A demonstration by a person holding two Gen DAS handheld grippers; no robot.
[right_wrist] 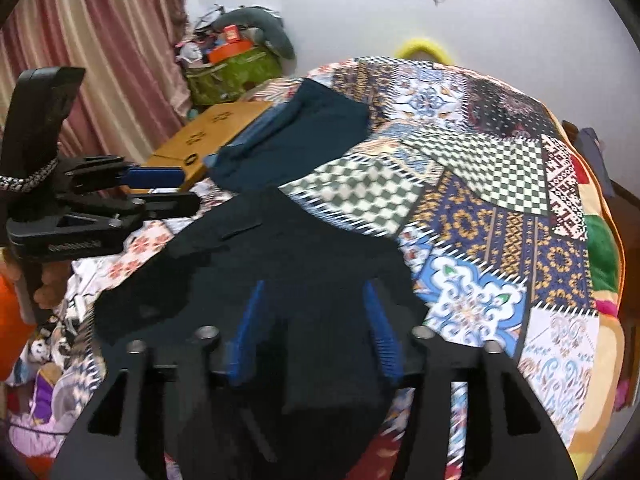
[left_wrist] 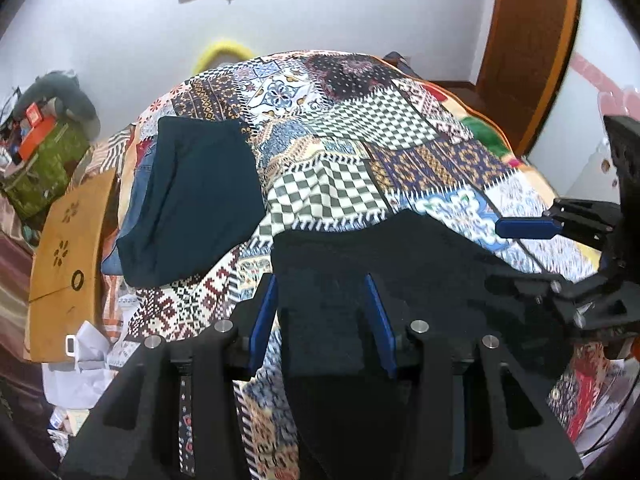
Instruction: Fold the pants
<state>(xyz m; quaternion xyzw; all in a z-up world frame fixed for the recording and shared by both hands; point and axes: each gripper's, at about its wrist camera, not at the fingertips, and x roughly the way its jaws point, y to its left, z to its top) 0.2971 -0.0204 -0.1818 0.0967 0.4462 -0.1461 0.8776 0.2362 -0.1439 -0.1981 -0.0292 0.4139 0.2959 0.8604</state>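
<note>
The black fabric pants (right_wrist: 280,264) lie limp on the patchwork-quilt bed (right_wrist: 500,216), filling the lower centre of both wrist views. The left claw (left_wrist: 324,316) has its blue fingers apart with black cloth lying between them; whether the pads actually pinch it I cannot tell. The right claw (right_wrist: 312,332) stands apart above the pants, gripping nothing. The cloth looks light, soft and floppy, likely to sag and slide, so it is best pinched at a hem or waistband corner. A folded dark teal garment (left_wrist: 192,196) rests at centre left.
</note>
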